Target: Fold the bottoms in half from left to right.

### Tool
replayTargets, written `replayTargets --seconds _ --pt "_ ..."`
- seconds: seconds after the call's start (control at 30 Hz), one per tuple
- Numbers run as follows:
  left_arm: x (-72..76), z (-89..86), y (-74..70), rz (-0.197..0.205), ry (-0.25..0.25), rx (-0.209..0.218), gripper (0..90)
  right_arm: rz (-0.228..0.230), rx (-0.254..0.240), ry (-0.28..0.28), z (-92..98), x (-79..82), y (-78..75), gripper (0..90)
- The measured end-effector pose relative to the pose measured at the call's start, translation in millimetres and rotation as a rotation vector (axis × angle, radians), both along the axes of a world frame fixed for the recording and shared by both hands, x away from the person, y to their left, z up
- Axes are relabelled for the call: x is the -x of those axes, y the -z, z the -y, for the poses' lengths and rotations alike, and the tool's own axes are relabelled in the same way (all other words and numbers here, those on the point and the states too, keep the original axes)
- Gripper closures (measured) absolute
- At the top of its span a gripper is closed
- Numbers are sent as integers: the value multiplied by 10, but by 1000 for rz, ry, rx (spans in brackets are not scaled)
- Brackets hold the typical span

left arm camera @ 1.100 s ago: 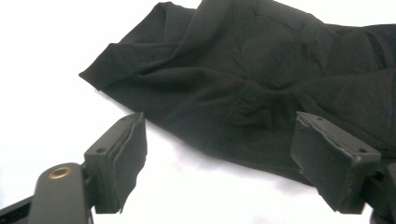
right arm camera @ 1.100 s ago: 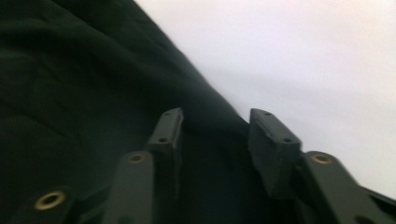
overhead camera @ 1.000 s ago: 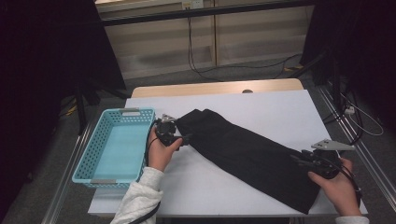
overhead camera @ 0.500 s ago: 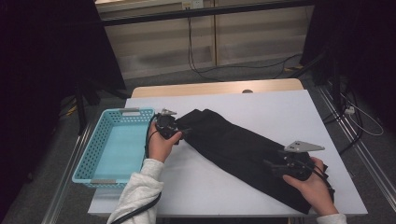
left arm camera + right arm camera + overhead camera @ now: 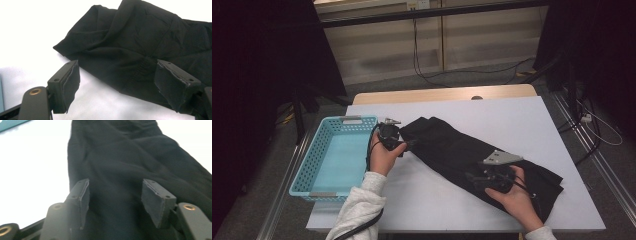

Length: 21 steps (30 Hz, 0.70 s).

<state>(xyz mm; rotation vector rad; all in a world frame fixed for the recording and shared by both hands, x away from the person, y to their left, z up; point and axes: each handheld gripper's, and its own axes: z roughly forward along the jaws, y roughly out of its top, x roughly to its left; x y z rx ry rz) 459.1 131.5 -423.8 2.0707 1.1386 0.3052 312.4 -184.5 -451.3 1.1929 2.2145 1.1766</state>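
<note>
A long black garment (image 5: 452,150) lies slantwise on the white table (image 5: 512,120), from the middle down to the front right. My left gripper (image 5: 408,144) rests at its upper left end. In the left gripper view the left gripper (image 5: 117,82) stands open, its jaws having just widened; the garment's (image 5: 140,42) hem lies between them, unpinched. My right gripper (image 5: 473,178) hovers over the garment's lower half. Its jaws (image 5: 115,197) have just been narrowing but are still open, with flat cloth (image 5: 120,157) beneath them.
An empty light-blue plastic basket (image 5: 307,175) sits at the table's left edge, right beside my left hand. A wooden strip (image 5: 442,94) runs along the table's far edge. Bare white tabletop lies behind the garment and in front of it.
My right hand has slid left along the garment, from its lower right end toward the middle. The left hand has stayed at the upper end.
</note>
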Motion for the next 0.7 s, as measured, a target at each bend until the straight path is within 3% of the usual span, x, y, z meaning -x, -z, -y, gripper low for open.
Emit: replayTargets --seconds 0.17,0.33,0.37,0.47,0.53,0.7 --pt "11 41 20 3 -5 4 216 -5 24 -72 -267 -41 75 439" --pt "24 3 -16 -7 2 14 230 -30 107 -100 -447 -61 154 478" --pt "27 -7 -22 -3 -3 16 234 -21 110 -97 -459 -61 163 507" --pt "28 -36 -48 5 -11 15 238 -14 111 -100 -451 -66 155 736" --pt "26 -39 -59 12 -19 18 242 -21 98 -91 -423 -78 158 834" --pt "-8 -64 -102 11 -8 15 264 -39 71 -101 -357 -66 154 862"
